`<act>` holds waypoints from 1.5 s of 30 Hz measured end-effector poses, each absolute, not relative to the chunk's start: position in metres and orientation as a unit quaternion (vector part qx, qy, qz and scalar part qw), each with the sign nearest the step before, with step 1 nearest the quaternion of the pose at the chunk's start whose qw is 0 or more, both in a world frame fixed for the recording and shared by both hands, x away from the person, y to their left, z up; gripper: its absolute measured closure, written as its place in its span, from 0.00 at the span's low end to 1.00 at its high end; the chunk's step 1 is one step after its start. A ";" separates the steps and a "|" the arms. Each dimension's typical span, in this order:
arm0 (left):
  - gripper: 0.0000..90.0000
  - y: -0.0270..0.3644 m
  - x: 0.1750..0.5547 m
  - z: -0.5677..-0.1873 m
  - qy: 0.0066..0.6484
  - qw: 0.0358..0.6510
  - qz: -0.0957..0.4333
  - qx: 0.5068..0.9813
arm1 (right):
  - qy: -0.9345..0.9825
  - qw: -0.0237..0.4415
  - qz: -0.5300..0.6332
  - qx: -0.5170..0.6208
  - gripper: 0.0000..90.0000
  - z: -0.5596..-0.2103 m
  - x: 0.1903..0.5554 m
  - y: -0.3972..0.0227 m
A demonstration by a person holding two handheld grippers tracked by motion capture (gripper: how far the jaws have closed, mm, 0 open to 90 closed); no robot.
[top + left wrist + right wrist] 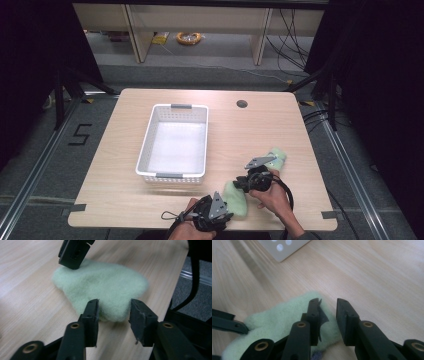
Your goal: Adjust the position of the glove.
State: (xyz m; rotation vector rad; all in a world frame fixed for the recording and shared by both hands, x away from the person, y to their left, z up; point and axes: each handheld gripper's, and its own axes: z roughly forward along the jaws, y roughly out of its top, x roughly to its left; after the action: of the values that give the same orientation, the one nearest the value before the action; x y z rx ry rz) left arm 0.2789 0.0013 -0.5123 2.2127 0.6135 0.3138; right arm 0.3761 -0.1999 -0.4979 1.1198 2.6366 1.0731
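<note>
A pale green fuzzy cloth (235, 197) lies on the wooden table (125, 195) near its front right. My left gripper (230, 210) sits at the cloth's near end. In the left gripper view the cloth (105, 282) has its near edge between the parted jaws of the left gripper (113, 302), and the pads do not press on it. My right gripper (240, 183) is over the cloth's middle. Its jaws stand apart above the cloth (279, 315) in the right gripper view, where the right gripper (328, 301) pinches nothing.
A white perforated basket (172, 176) stands left of centre, with nothing in it; its corner (284, 247) appears in the right gripper view. A round cable hole (242, 104) is at the back. The table's right edge (178, 272) is close beside the cloth.
</note>
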 end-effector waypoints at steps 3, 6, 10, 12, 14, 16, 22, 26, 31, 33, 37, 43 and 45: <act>0.79 0.003 0.282 -0.512 0.240 0.387 0.132 0.880 | 0.850 0.029 0.364 0.379 0.83 -0.501 0.377 -0.202; 0.86 0.003 0.282 -0.510 0.246 0.399 0.130 0.874 | 0.856 0.018 0.359 0.372 0.93 -0.500 0.376 -0.204; 0.89 0.010 0.286 -0.506 0.246 0.396 0.130 0.875 | 0.854 0.011 0.362 0.375 0.97 -0.496 0.373 -0.205; 0.89 0.016 0.288 -0.500 0.241 0.400 0.134 0.874 | 0.852 0.022 0.370 0.369 0.97 -0.493 0.372 -0.208; 0.89 0.020 0.290 -0.497 0.243 0.403 0.133 0.872 | 0.845 0.028 0.379 0.376 0.97 -0.487 0.368 -0.212; 0.89 0.025 0.292 -0.493 0.246 0.410 0.140 0.867 | 0.839 0.032 0.388 0.381 0.97 -0.482 0.363 -0.216; 0.90 0.031 0.298 -0.492 0.239 0.401 0.148 0.872 | 0.822 0.030 0.413 0.391 0.97 -0.477 0.343 -0.225; 0.90 0.027 0.308 -0.494 0.226 0.392 0.153 0.878 | 0.816 0.024 0.410 0.407 0.97 -0.478 0.320 -0.232; 0.90 0.020 0.318 -0.492 0.208 0.385 0.154 0.886 | 0.816 0.027 0.417 0.400 0.97 -0.484 0.316 -0.238; 0.90 0.016 0.321 -0.492 0.217 0.392 0.153 0.881 | 0.814 0.035 0.417 0.402 0.97 -0.485 0.316 -0.240; 0.90 0.017 0.325 -0.500 0.217 0.380 0.155 0.886 | 0.812 0.020 0.412 0.412 0.97 -0.489 0.317 -0.240; 0.89 0.017 0.326 -0.507 0.211 0.368 0.159 0.892 | 0.825 0.019 0.383 0.416 0.94 -0.500 0.315 -0.236; 0.89 0.018 0.325 -0.507 0.222 0.370 0.152 0.890 | 0.824 0.017 0.384 0.416 0.92 -0.500 0.315 -0.236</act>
State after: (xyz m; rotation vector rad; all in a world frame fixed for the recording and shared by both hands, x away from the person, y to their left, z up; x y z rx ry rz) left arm 0.3253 0.0176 -0.5074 2.2825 0.5686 0.3895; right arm 0.3153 -0.2361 -0.5001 1.2930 2.5613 1.1930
